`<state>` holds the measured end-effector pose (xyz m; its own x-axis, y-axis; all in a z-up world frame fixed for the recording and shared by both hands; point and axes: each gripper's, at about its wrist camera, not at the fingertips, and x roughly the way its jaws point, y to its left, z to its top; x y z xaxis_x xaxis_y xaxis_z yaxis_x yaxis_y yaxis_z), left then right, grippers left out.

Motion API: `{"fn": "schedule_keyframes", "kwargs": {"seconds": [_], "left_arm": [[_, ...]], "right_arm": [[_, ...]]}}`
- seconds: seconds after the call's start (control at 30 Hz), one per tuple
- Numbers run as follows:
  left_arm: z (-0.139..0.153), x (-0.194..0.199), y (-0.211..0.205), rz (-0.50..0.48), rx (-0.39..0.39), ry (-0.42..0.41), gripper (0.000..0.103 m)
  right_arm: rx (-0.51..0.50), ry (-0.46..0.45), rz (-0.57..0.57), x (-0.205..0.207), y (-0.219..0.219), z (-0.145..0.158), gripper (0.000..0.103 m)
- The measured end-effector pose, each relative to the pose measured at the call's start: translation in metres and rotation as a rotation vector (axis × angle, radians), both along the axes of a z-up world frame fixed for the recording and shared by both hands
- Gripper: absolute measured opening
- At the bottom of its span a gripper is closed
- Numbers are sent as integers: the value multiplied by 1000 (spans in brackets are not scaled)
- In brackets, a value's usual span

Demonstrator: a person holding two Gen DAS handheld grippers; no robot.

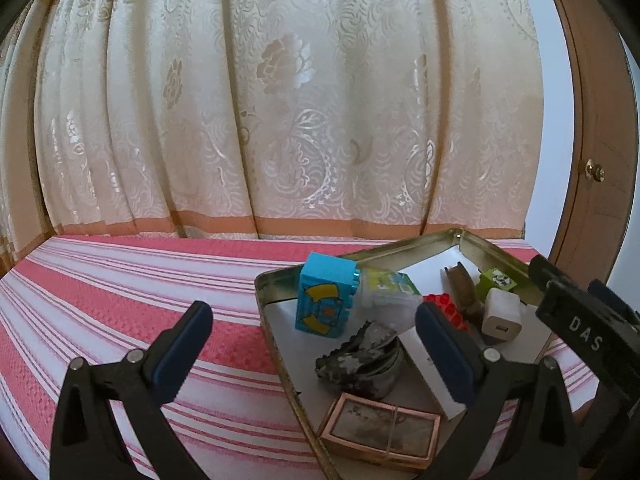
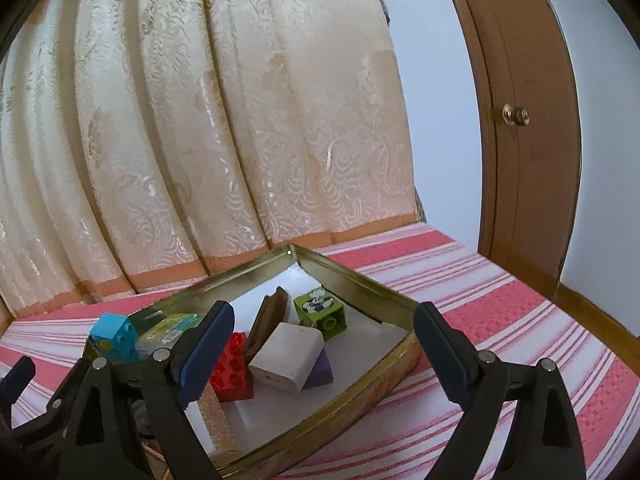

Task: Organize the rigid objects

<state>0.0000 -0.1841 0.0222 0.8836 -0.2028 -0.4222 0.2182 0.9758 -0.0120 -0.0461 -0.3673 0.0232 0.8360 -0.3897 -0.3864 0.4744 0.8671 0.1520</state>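
Tin tray (image 2: 360, 396) lying on the striped bed (image 1: 132, 304), gathering blue brick (image 1: 326, 294), green brick (image 2: 320, 312), white charger (image 2: 286, 356) | we are hovering left gripper (image 1: 314, 348) and right gripper (image 2: 324, 350) above, jaws apart, gripping nothing | walls are keeping pieces corralled.
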Motion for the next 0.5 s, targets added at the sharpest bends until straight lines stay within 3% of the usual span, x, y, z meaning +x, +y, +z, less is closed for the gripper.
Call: {"fn": "schedule_keyframes", "kwargs": {"seconds": [0.5], "left_arm": [[6,-24,8,-33,-10,-68,103]], "right_arm": [[-99,-37,5,-24,26,6,93]]}}
